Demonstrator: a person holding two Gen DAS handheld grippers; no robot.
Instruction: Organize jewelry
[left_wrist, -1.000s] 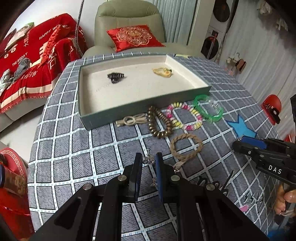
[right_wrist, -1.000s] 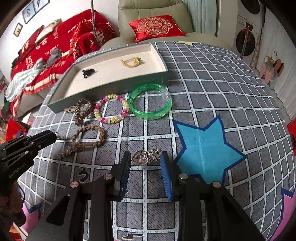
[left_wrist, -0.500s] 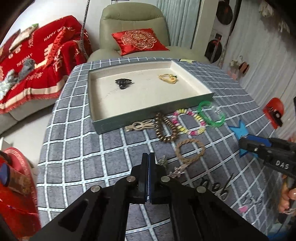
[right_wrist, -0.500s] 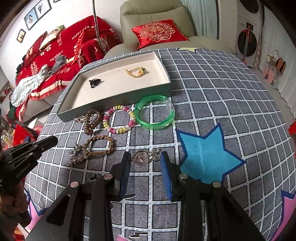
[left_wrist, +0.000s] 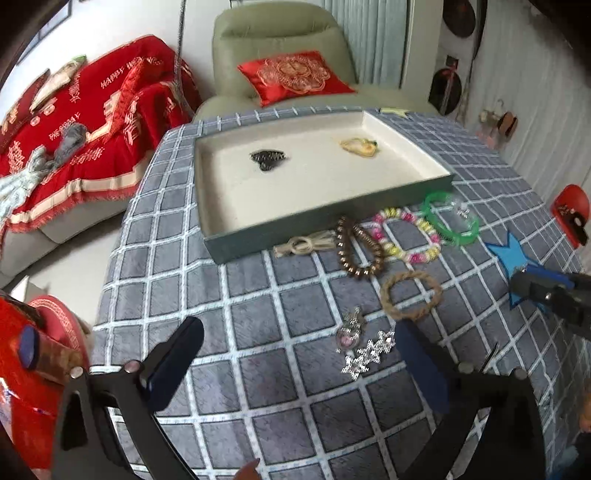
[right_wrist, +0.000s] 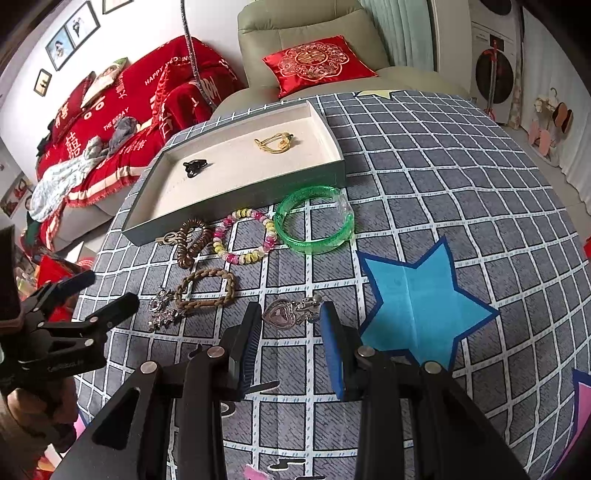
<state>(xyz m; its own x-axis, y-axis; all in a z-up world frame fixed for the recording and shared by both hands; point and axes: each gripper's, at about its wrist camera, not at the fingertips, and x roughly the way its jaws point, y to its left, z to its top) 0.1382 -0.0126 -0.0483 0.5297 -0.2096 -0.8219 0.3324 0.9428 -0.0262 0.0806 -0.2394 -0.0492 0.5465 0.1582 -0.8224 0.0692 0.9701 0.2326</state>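
Observation:
A shallow green tray (left_wrist: 325, 221) with a cream lining holds a black clip (left_wrist: 269, 158) and a gold piece (left_wrist: 360, 146). In front of it lie a brown bead bracelet (left_wrist: 356, 253), a pink-yellow bead bracelet (left_wrist: 406, 236), a green bangle (left_wrist: 450, 218), a braided rope bracelet (left_wrist: 410, 295) and a silver rhinestone pendant (left_wrist: 360, 345). My left gripper (left_wrist: 295, 339) is wide open and empty, just left of the pendant. My right gripper (right_wrist: 290, 321) is open around a silver heart pendant (right_wrist: 286, 314) on the cloth.
The table has a grey checked cloth with a blue star (right_wrist: 417, 299). A beige tassel loop (left_wrist: 303, 245) lies against the tray front. A green armchair with a red cushion (right_wrist: 314, 62) stands behind, a red-covered sofa (right_wrist: 110, 122) to the left.
My left gripper was shut half a second ago and has opened wide, leaving the silver pendant on the cloth. My right gripper has stayed open around the heart pendant.

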